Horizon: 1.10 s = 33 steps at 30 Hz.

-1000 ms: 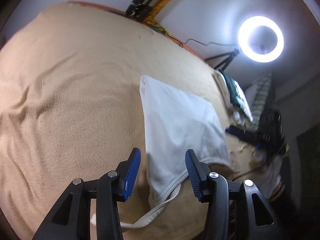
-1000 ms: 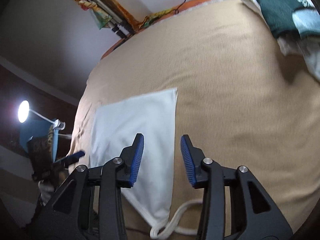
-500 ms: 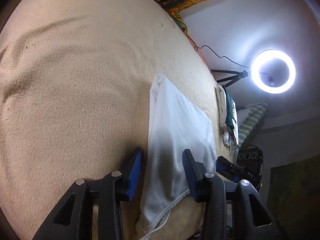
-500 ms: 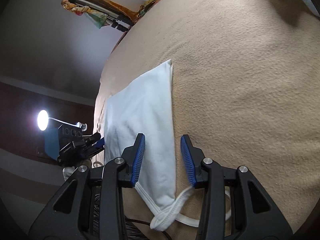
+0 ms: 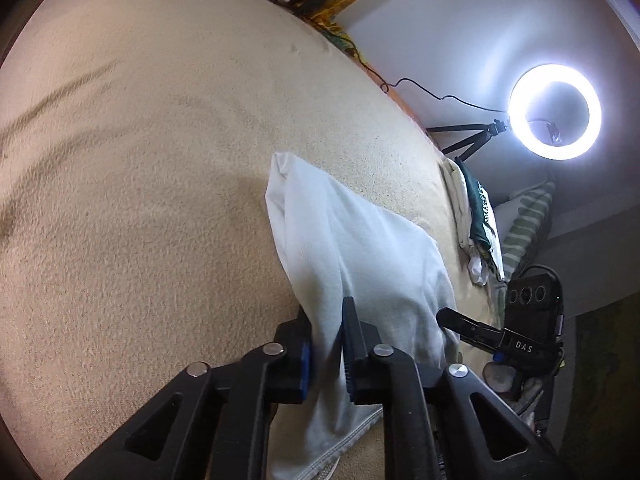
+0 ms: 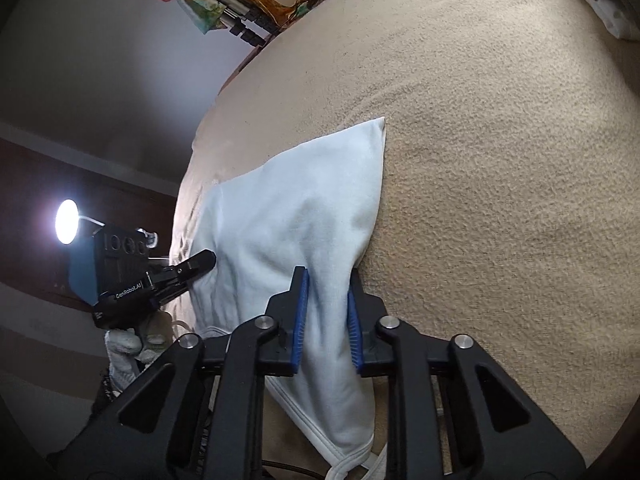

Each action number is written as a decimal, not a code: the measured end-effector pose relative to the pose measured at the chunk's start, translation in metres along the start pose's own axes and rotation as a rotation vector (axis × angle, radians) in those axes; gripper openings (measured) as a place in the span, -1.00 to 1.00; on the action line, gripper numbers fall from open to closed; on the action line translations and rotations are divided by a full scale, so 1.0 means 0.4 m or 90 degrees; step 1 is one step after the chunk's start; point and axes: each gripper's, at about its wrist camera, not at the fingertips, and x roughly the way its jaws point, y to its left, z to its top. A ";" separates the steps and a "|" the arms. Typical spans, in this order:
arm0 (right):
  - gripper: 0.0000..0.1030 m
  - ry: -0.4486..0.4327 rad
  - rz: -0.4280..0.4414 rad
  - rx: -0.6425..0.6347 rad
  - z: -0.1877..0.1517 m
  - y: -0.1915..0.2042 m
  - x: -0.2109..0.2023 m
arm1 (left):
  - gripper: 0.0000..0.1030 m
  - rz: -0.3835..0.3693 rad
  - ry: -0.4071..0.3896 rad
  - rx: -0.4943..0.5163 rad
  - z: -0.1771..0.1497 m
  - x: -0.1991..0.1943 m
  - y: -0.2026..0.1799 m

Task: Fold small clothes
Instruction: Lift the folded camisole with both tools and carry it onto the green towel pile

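Because we want to fold the white top [image 5: 352,248], we have it spread on the big tan blanket [image 5: 140,200], which gives it a soft, flat place to lie. The top sits near the edge of the blanket closest to us, with its far corner [image 6: 380,124] lying flat and its near side bunched up where we hold it. Its thin straps [image 6: 352,464] hang down below our claws. We grip it at two spots along the near side so that we can lift both ends at once and, we think, carry them over to the far side to make a neat fold. Our left claw [image 5: 326,344] is squeezed tight on a pinch of the cloth, and the blue pads [image 5: 306,364] press it from both sides. Our right claw [image 6: 326,320] is closed on its own pinch of cloth too, with a bit more cloth stuffed between its pads. Both claws point forward and sit low, close to the blanket. From the right camera we can see the left claw off to the side, held in a gloved hand [image 6: 128,344]. A ring light [image 5: 556,110] shines from behind the bed.
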 end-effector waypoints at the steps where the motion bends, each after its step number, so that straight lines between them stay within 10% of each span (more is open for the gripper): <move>1: -0.73 -0.003 -0.011 -0.008 0.000 0.007 -0.002 | -0.87 0.008 -0.005 0.010 -0.003 -0.003 -0.008; 17: -0.83 -0.102 -0.164 -0.199 -0.015 0.187 -0.107 | -0.90 0.070 -0.081 0.202 -0.044 -0.038 -0.206; 33: -0.83 -0.199 -0.281 -0.224 0.026 0.091 -0.343 | -0.90 0.012 -0.087 0.297 0.041 0.129 -0.470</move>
